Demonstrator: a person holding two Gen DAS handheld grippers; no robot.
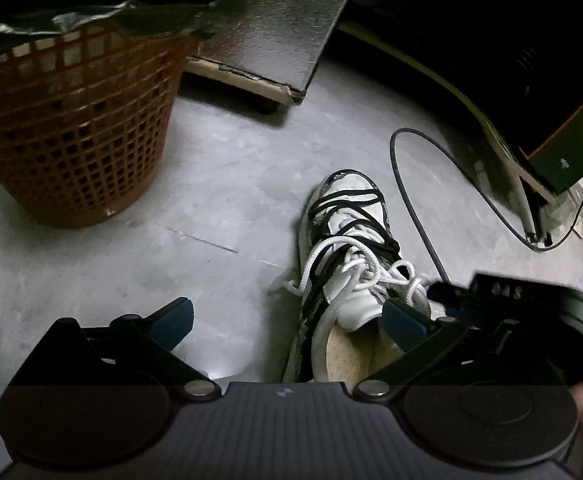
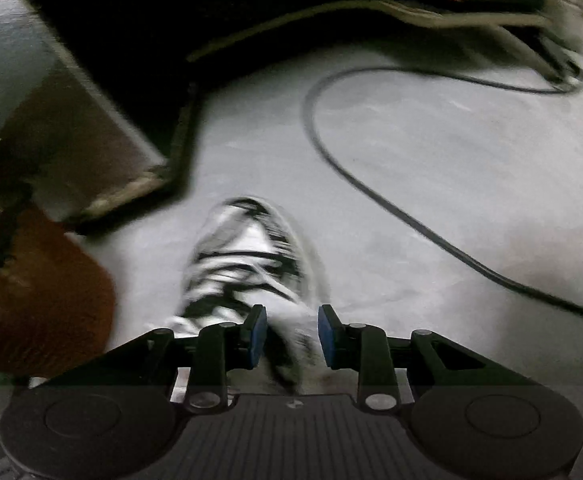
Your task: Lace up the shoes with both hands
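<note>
A white sneaker [image 1: 355, 216] with black trim stands on the grey floor, toe pointing away. Its white laces [image 1: 355, 276] lie in a loose tangle over the tongue, and black strands cross the toe end. My left gripper [image 1: 289, 318] is wide open. Its right finger [image 1: 401, 322] is near the shoe's collar, and its left finger [image 1: 179, 316] is over bare floor. The right gripper's dark body [image 1: 531, 308] shows at the right. In the blurred right wrist view, my right gripper [image 2: 291, 332] hovers over the sneaker [image 2: 247, 256], jaws apart. I cannot make out any lace between its pads.
An orange mesh basket [image 1: 71, 140] with a dark bag in it stands on the left. A dark flat board [image 1: 283, 32] lies beyond the shoe. A black cable [image 1: 411, 208] loops across the floor at the right, near dark furniture [image 1: 511, 60].
</note>
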